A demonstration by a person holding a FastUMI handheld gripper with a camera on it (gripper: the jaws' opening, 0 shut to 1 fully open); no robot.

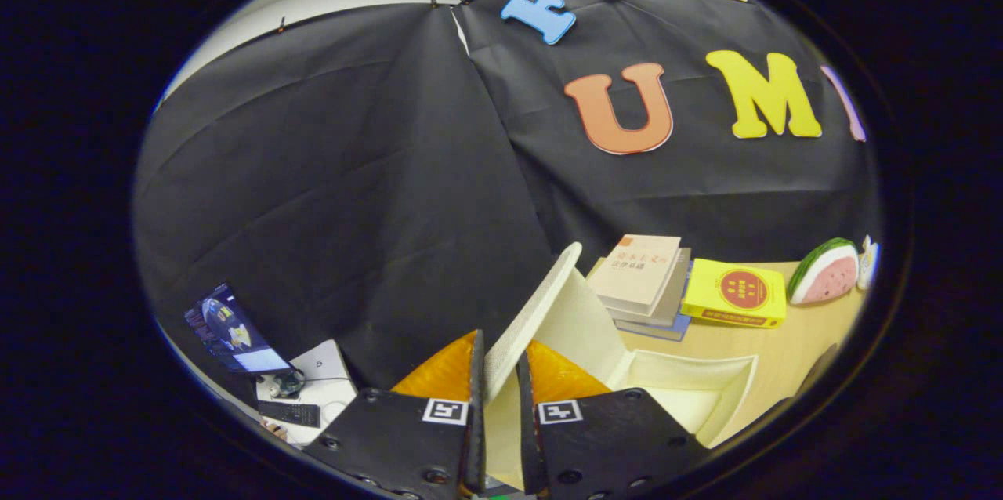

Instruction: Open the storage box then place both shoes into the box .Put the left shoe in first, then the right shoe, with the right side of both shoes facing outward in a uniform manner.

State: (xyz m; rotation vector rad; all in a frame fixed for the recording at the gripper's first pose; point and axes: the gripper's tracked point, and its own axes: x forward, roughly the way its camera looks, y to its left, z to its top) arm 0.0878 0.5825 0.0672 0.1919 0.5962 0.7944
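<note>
Jaws [499, 375] are pinching the box lid [533, 316] (raised, tilted up), with the open box [689, 390] sitting just right of them on the counter [791, 343]; books [650, 280] lying beyond.

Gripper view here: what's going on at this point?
The hand-held gripper has its two fingers closed on the edge of the storage box's lid, which is swung up on a slant. The cream storage box lies open just beyond the fingers on the wooden table. Beyond it sit a stack of books, a yellow book and a watermelon-slice toy.
</note>
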